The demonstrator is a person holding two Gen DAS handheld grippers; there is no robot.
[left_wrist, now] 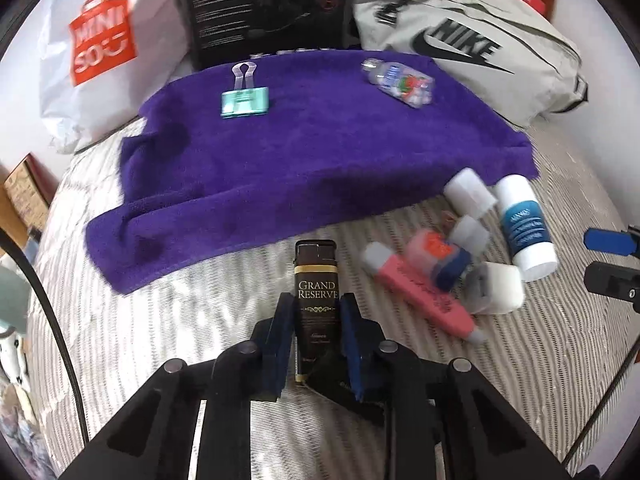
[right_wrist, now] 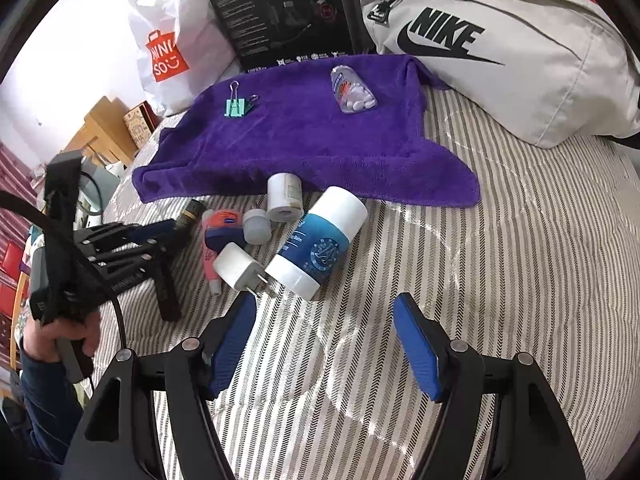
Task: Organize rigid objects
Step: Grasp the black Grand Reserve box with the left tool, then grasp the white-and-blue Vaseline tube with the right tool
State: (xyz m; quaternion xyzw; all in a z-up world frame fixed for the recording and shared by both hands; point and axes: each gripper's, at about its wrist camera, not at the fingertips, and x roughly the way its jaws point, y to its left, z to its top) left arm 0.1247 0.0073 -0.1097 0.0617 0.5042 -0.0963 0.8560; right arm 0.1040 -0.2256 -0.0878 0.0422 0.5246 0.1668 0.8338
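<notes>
Two things already lie on the purple towel: on the left a green clip, and well apart to its right a small clear bottle with white pills inside, lying on its side. That part of the tidy-up looks done. The left gripper has its two blue fingers squeezed tight on a dark brown lighter, which sits just off the near edge of the towel on the striped bed cover, so it is likely next to go on the towel. To the right of it a little pile still waits on the cover: a pink tube, a white plug, a small grey cap, a white roll and a blue and white bottle, all close together or touching. The right gripper hovers near the pile with its fingers spread wide and nothing in them. So I think most of the job is left. For words, the white bag on the far left says MINISO, the lighter says GRAND RESERVE, the black box has print too small to read, and the grey bag on the right says NIKE.
</notes>
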